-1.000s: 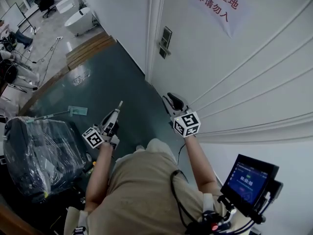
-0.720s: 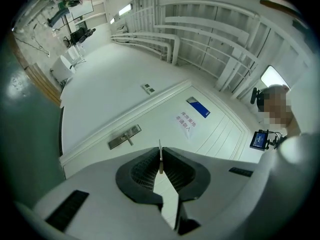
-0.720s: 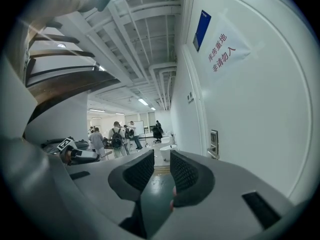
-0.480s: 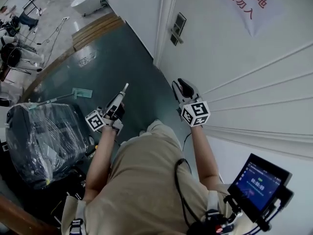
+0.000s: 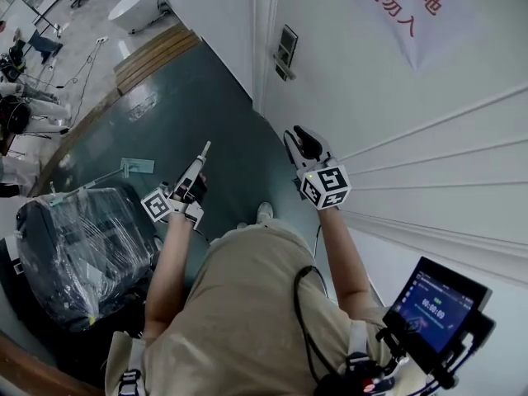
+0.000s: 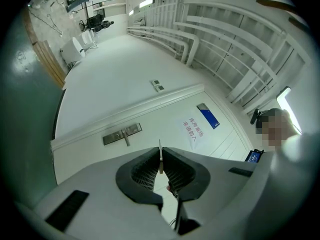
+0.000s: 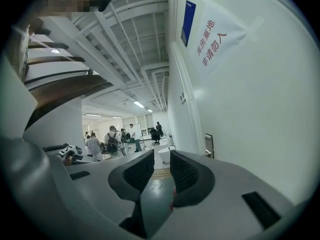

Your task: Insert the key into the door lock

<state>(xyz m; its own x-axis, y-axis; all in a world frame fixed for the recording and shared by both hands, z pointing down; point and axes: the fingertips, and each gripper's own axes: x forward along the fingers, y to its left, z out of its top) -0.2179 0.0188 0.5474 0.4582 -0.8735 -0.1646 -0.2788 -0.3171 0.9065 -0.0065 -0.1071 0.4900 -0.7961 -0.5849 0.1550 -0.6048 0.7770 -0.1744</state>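
Note:
The door lock, a metal plate with a lever handle (image 5: 285, 52), sits on the white door (image 5: 371, 114) near its frame; it also shows as the plate (image 6: 122, 134) and as the plate (image 7: 209, 145). My left gripper (image 5: 198, 163) is shut on a thin key (image 6: 160, 156), whose blade stands up between the pads and points toward the door; the key (image 5: 205, 148) is still well short of the lock. My right gripper (image 5: 299, 136) hangs close beside the door below the lock, its jaws apart with nothing between them (image 7: 156, 176).
A paper sign with red characters (image 5: 396, 7) hangs on the door. A plastic-wrapped dark bundle (image 5: 74, 246) stands at my left on the dark green floor (image 5: 190, 114). A small screen (image 5: 433, 299) is at lower right. Several people (image 7: 112, 144) stand far down the hall.
Both grippers have moved forward along the door toward the lock. The left gripper has rolled a little with the key still in it.

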